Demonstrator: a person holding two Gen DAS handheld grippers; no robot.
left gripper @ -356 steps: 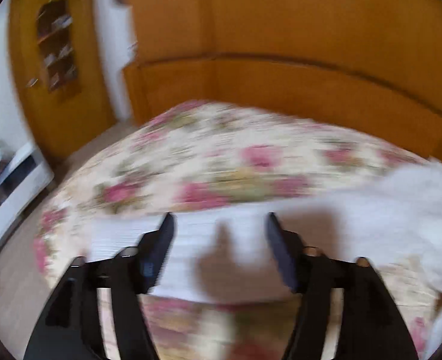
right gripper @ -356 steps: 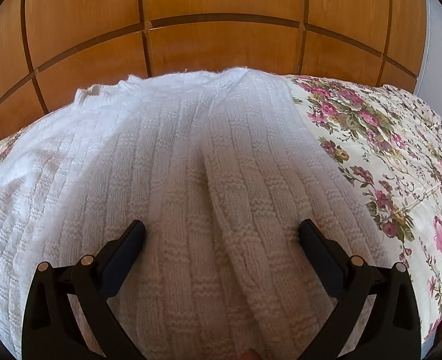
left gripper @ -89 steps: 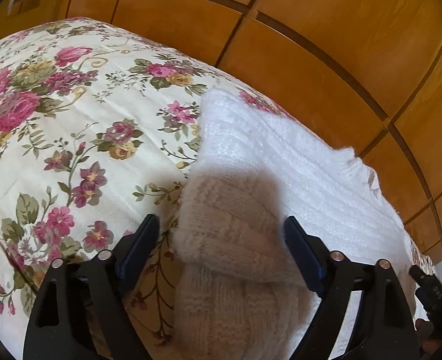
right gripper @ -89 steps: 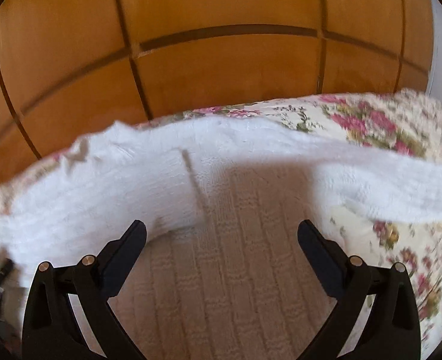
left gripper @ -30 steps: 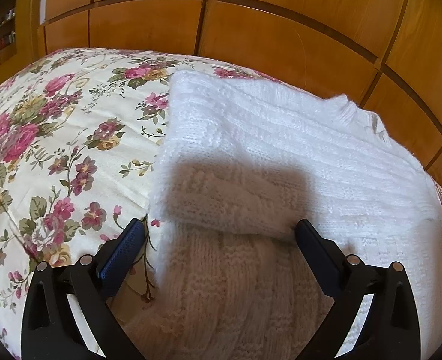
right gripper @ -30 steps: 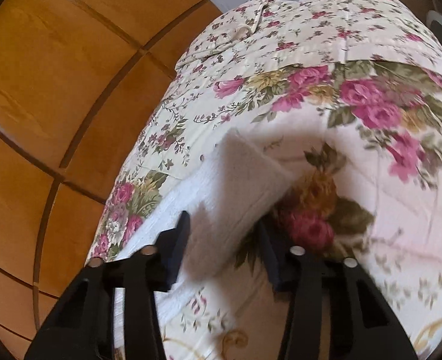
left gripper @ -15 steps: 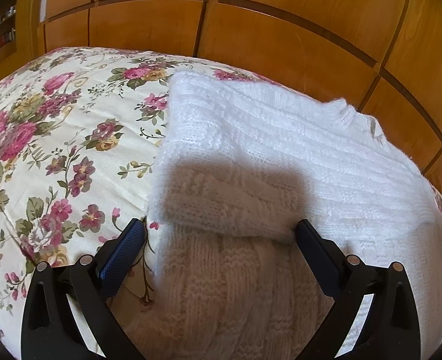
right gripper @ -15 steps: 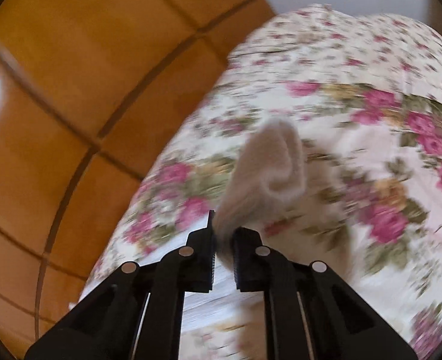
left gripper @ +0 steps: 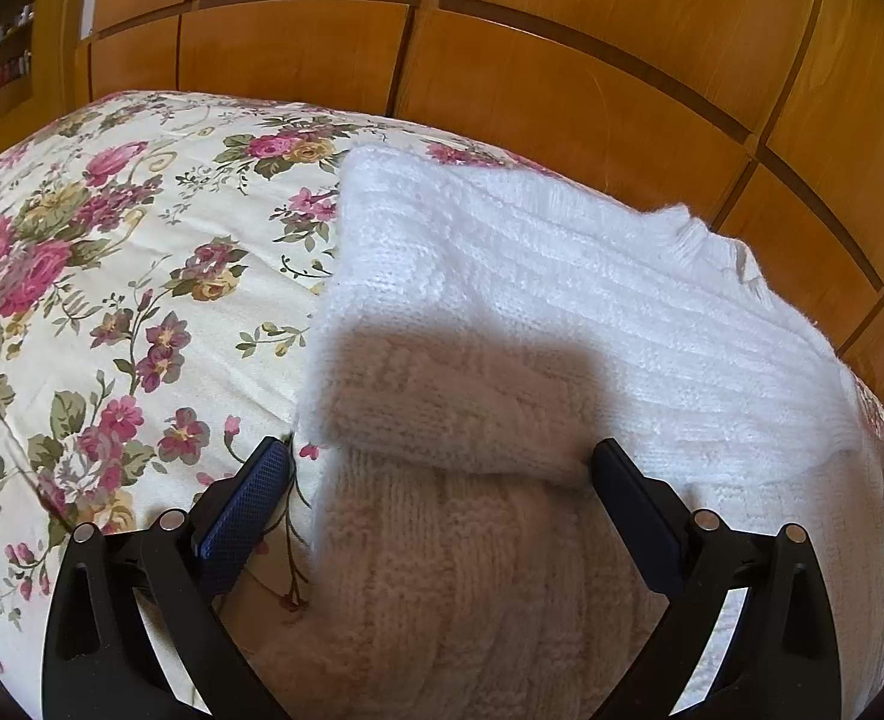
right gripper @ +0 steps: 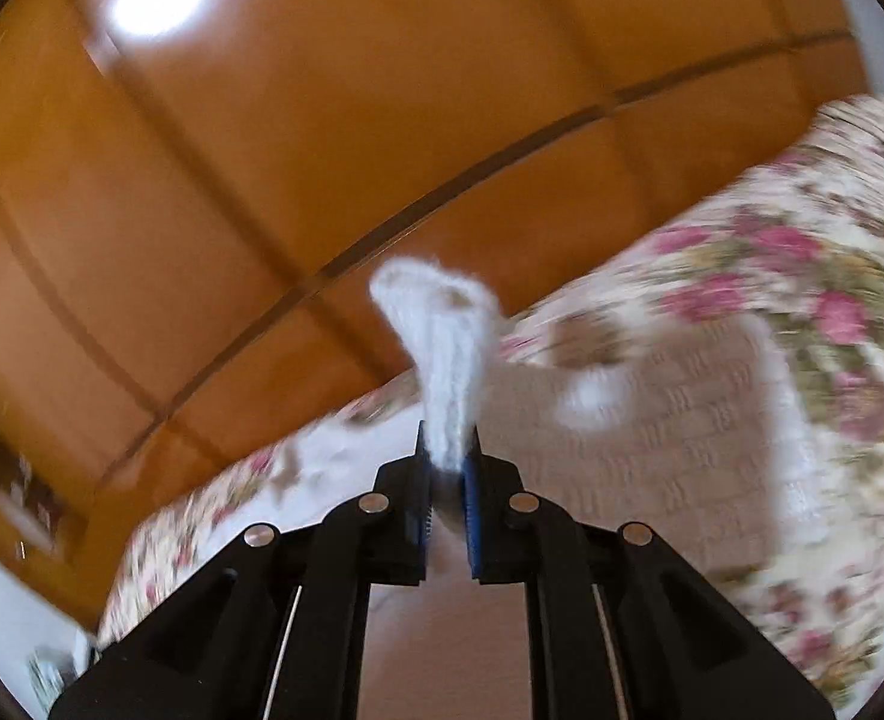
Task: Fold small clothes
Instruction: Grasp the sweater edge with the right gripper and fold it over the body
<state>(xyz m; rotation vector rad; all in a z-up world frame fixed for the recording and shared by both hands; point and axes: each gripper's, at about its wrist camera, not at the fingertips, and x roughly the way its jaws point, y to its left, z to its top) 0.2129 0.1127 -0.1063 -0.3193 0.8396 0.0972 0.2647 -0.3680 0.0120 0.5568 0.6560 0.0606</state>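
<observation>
Since a second ago your right gripper (right gripper: 447, 468) has gone from straddling the sleeve end on the bed to being clamped on it and lifted, so the cuff of the white cable-knit sweater's sleeve (right gripper: 442, 354) now stands up out of the closed jaws toward twelve o'clock, with the floral bedspread (right gripper: 802, 276) swinging past in blur. Your left gripper (left gripper: 442, 468) has hardly shifted: its jaws are wide apart, empty, poised over the folded edge of the white cable-knit sweater (left gripper: 562, 300), one finger over the floral bedspread (left gripper: 112, 270) at about eight o'clock and the other over the knit at about four. The sweater lies on the bed close to the orange wooden panelling (left gripper: 562, 90), its long axis running from roughly nine o'clock up to two o'clock in the left view, and the body lies from five to three o'clock of the raised cuff in the right view. That is what the next move turns on, I judge: the sleeve you hold must travel across toward the body, and your right hand is the one already on it, while the left is nearer the fold to pin it. At the far right edge of the left view a pale blur may be that lifted sleeve; you cannot tell for sure.
</observation>
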